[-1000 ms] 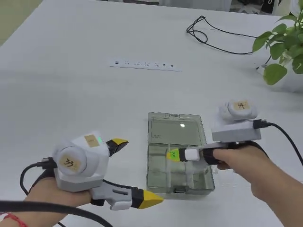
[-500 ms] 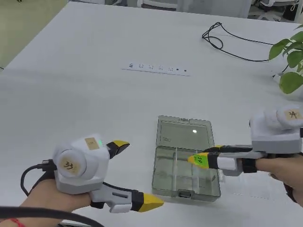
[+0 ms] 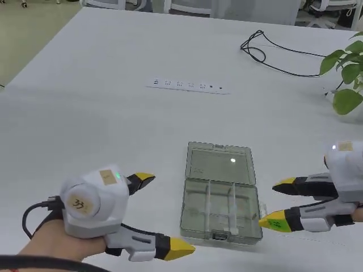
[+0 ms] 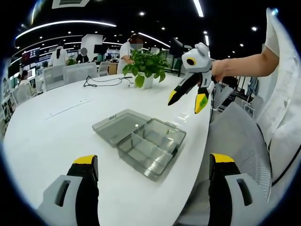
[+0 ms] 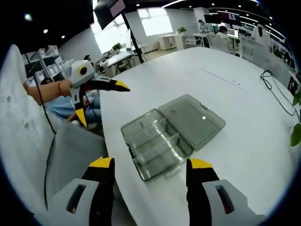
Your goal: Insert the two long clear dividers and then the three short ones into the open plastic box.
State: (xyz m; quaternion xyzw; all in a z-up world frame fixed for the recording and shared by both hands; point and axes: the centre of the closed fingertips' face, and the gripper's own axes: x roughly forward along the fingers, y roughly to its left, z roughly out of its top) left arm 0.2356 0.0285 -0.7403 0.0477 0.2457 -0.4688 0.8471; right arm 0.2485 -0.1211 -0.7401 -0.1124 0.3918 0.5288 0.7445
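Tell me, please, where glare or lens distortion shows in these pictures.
Head view: even, soft light, one small bright glint on the box lid. Left gripper view: fisheye curves the table edge; dark ceiling around bright strip lights. Right gripper view: same curving, a glint on the lid, windows washed out.

My white table stretches wide ahead of me. A white power strip lies flat toward its far side, and a black cable loops near the far edge, right of the strip and apart from it. A leafy green plant stands at the right edge. Beyond the table, in the left gripper view, are office chairs and people under curved ceiling lights.
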